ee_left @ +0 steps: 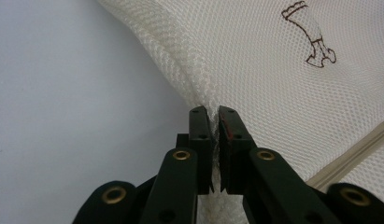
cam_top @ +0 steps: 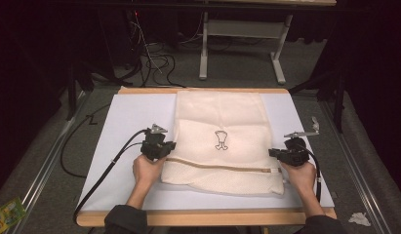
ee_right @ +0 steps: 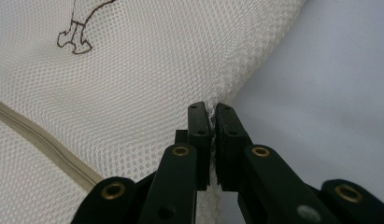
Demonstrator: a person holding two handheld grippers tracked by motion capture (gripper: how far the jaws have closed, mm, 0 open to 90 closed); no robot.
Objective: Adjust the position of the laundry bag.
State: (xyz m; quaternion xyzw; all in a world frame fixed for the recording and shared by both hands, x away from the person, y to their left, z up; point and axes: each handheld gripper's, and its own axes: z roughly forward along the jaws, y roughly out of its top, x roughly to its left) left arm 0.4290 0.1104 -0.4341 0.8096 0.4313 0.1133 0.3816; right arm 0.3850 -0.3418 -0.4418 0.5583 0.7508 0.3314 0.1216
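Note:
A cream mesh laundry bag (cam_top: pixel 220 139) with a small brown emblem (cam_top: pixel 221 140) and a beige zip band (cam_top: pixel 217 166) lies on the white table sheet (cam_top: pixel 132 117). My left gripper (cam_top: pixel 170 146) is shut on the bag's left edge; in the left gripper view the mesh bag (ee_left: pixel 273 70) is pinched between the jaws of the left gripper (ee_left: pixel 214 112) and rises in a ridge from them. My right gripper (cam_top: pixel 272 152) is shut on the bag's right edge; the right gripper view shows the mesh bag (ee_right: pixel 133 84) clamped in the right gripper (ee_right: pixel 212 108).
The wooden table edge (cam_top: pixel 208 217) runs along the front. Black cables (cam_top: pixel 103 168) trail off the left gripper over the sheet. A table frame (cam_top: pixel 242 44) and cables stand on the floor beyond. A green packet (cam_top: pixel 7 213) lies at the lower left, crumpled paper (cam_top: pixel 358 218) at the lower right.

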